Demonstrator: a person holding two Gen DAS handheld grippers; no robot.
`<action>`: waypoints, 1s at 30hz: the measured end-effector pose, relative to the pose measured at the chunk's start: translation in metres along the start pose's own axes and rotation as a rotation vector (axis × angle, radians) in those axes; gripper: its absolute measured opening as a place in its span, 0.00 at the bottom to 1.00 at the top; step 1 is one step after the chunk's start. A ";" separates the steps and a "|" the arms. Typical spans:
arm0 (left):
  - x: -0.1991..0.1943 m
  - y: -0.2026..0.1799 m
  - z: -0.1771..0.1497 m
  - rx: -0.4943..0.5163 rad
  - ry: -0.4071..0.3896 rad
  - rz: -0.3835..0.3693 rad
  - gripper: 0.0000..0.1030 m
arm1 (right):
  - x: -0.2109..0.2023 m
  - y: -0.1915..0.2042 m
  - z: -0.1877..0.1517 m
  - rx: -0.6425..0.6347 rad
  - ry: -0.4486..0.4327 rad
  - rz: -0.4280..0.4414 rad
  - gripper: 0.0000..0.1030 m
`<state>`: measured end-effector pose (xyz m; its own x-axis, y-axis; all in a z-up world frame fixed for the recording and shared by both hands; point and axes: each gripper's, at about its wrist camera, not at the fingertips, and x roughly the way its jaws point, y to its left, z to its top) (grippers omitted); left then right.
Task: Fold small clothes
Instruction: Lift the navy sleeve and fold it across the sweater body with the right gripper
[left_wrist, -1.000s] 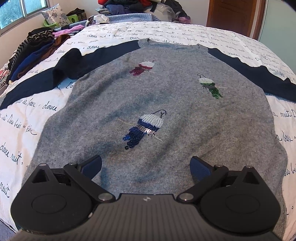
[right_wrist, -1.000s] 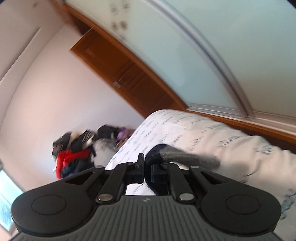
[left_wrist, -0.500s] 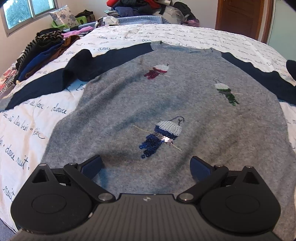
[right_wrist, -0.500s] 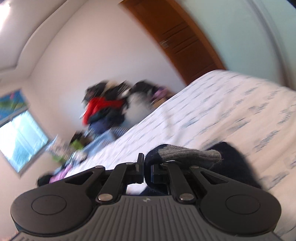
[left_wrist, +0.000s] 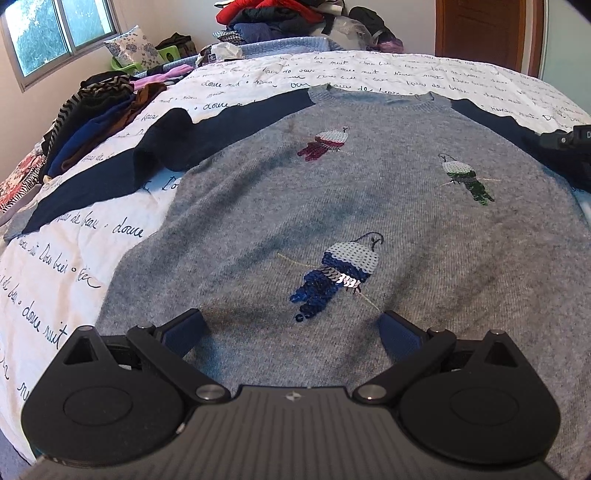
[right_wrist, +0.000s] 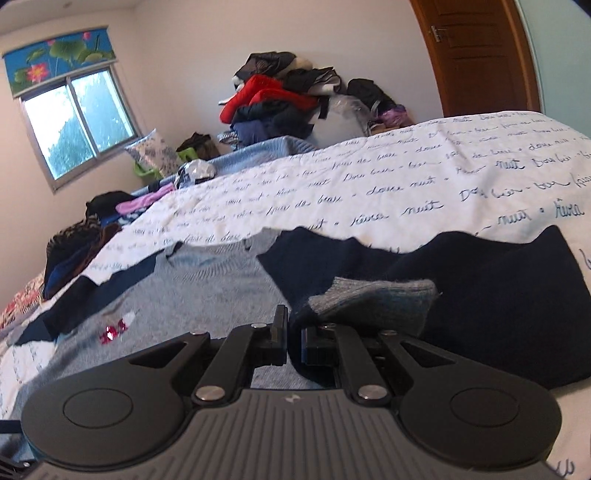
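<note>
Sweater (left_wrist: 332, 206) flat on bed (left_wrist: 55, 266); left tongs (left_wrist: 291, 328) spread wide over near hem; right tongs (right_wrist: 294, 341) pinching grey sleeve cuff (right_wrist: 373, 295).

My left gripper (left_wrist: 291, 332) is matte black plastic: two round flat discs at the sides, a ribbed grey centre plate bearing a small white diamond mark, silver pivot screws on angled black linkage arms; its finger pads (left_wrist: 184, 330) are dark blue and finely textured; my right gripper (right_wrist: 293, 341) has the same black discs, ribbed plate, silver screws; its fingers (right_wrist: 279, 334) are black, blue-lined inside.
</note>
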<state>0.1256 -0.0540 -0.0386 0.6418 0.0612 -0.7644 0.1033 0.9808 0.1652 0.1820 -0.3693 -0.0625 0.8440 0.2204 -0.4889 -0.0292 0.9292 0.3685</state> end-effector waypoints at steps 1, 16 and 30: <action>0.000 0.000 0.000 -0.002 0.002 -0.002 0.98 | 0.002 0.000 -0.001 -0.005 0.006 -0.001 0.07; 0.001 0.001 -0.002 -0.011 0.009 -0.015 0.98 | 0.018 0.012 -0.015 -0.131 0.062 -0.072 0.06; -0.002 0.005 -0.001 -0.017 0.015 -0.041 0.98 | 0.012 -0.018 -0.014 0.154 0.055 0.012 0.09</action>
<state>0.1240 -0.0488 -0.0375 0.6260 0.0235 -0.7795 0.1163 0.9855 0.1232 0.1847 -0.3788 -0.0858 0.8131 0.2511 -0.5252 0.0472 0.8708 0.4894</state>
